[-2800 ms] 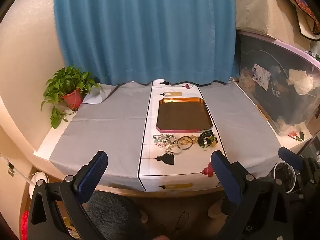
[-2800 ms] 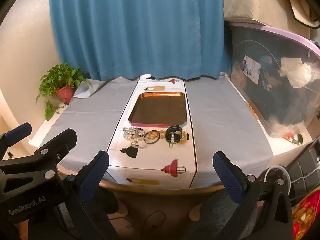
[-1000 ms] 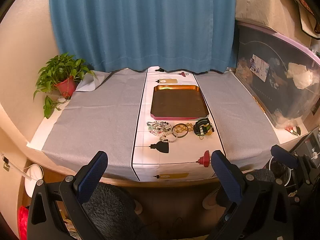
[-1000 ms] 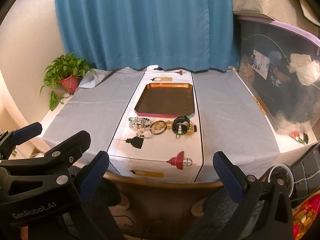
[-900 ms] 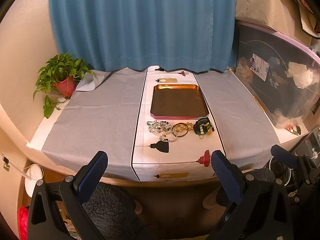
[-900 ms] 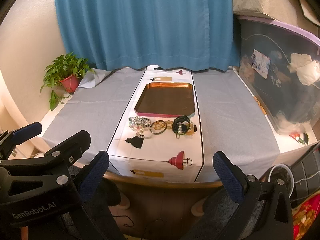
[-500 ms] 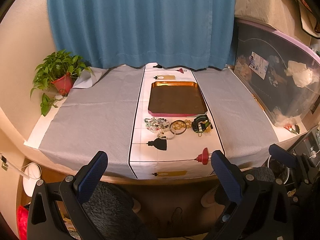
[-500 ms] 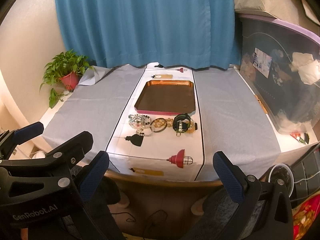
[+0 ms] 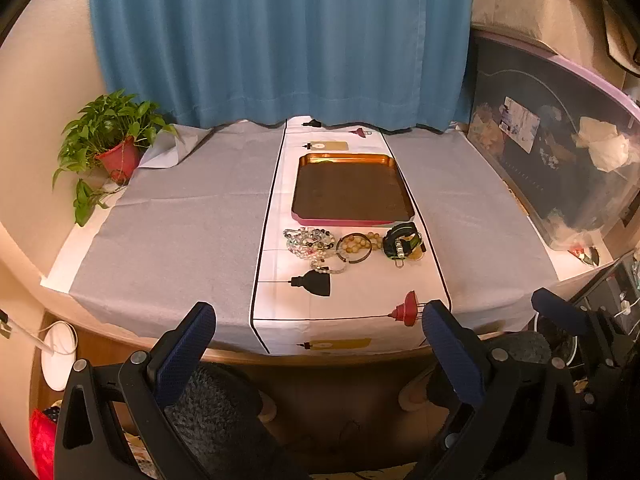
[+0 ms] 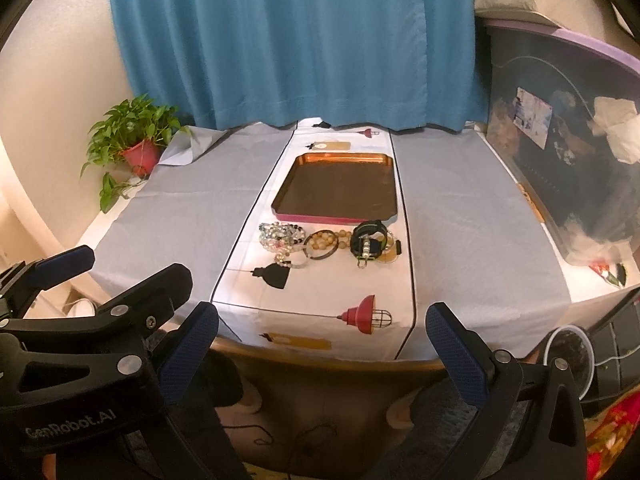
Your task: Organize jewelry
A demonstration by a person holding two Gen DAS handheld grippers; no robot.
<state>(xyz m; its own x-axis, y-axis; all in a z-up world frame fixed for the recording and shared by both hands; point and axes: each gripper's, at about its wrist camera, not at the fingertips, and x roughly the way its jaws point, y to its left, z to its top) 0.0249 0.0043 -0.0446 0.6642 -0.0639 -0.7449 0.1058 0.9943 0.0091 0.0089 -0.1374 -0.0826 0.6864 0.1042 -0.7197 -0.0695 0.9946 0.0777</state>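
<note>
A dark tray with a gold and pink rim (image 9: 351, 222) (image 10: 336, 218) lies on the white table runner, empty. In front of it lies a row of jewelry: a clear and dark bead strand (image 9: 310, 242) (image 10: 280, 236), a tan bead bracelet with a metal bangle (image 9: 356, 245) (image 10: 322, 243), and a black band with green trim (image 9: 402, 239) (image 10: 370, 238). My left gripper (image 9: 318, 336) is open and empty, back from the table's front edge. My right gripper (image 10: 322, 338) is open and empty, also off the table.
A potted plant (image 9: 114, 150) stands at the table's far left. A big clear storage bin (image 9: 560, 160) lines the right side. A blue curtain (image 9: 280, 40) hangs behind. Grey cloth (image 9: 180, 220) covers the table on both sides of the runner.
Both grippers have moved a little closer to the table and higher; the table fills more of each view. The jewelry and tray have not moved.
</note>
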